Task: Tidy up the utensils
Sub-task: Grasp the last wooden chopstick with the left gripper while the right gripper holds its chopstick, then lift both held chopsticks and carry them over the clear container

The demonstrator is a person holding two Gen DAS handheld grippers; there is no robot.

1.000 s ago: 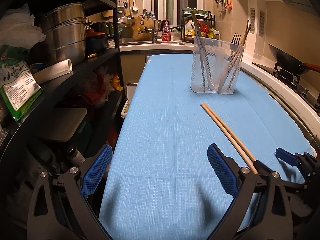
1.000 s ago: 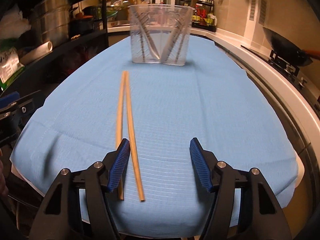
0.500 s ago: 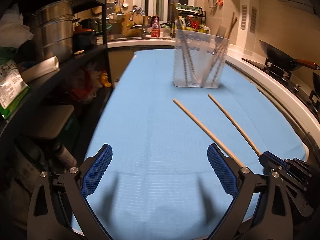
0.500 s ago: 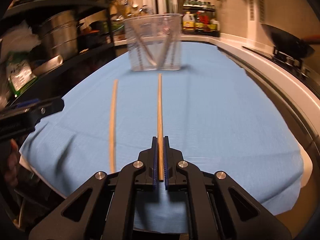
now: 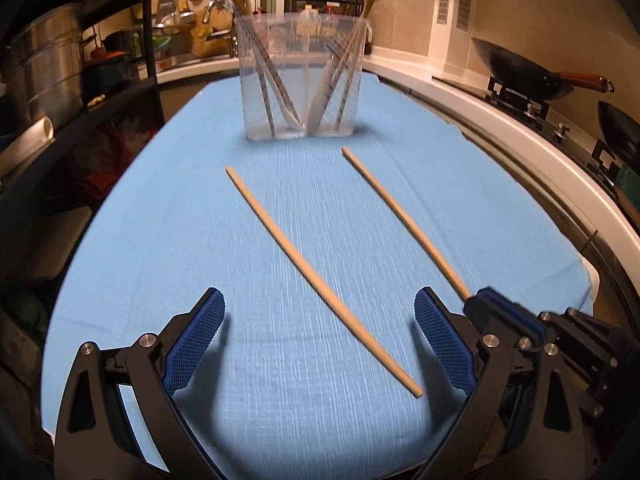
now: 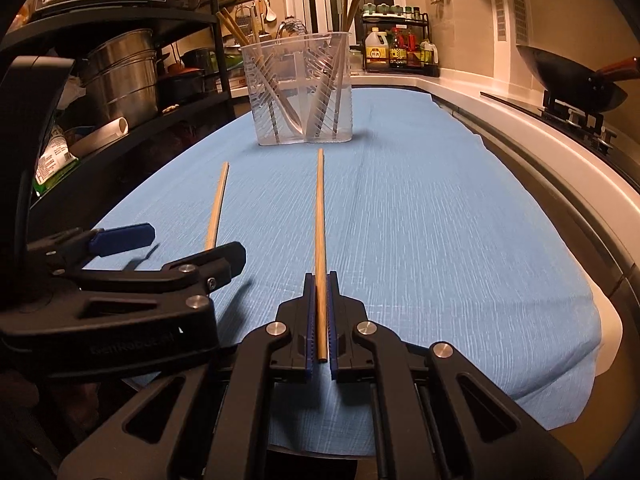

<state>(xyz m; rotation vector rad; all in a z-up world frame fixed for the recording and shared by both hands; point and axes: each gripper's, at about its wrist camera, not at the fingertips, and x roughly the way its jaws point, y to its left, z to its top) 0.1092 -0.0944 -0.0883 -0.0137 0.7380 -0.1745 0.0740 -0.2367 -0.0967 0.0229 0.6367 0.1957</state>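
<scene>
Two wooden chopsticks lie on the blue cloth. My right gripper is shut on the near end of one chopstick, which points at the clear utensil holder. The other chopstick lies loose, running diagonally between the spread blue pads of my left gripper, which is open and holds nothing. In the left wrist view the held chopstick ends in the right gripper at lower right. The holder stands at the far middle with several utensils in two compartments.
A black shelf rack with steel pots runs along the left edge of the table. To the right lie a white counter rim and a stove with a wok. Sauce bottles stand behind the holder.
The right gripper closed on one chopstick and drew it apart from the other. The left gripper moved rightward until the loose chopstick came between its open pads.
</scene>
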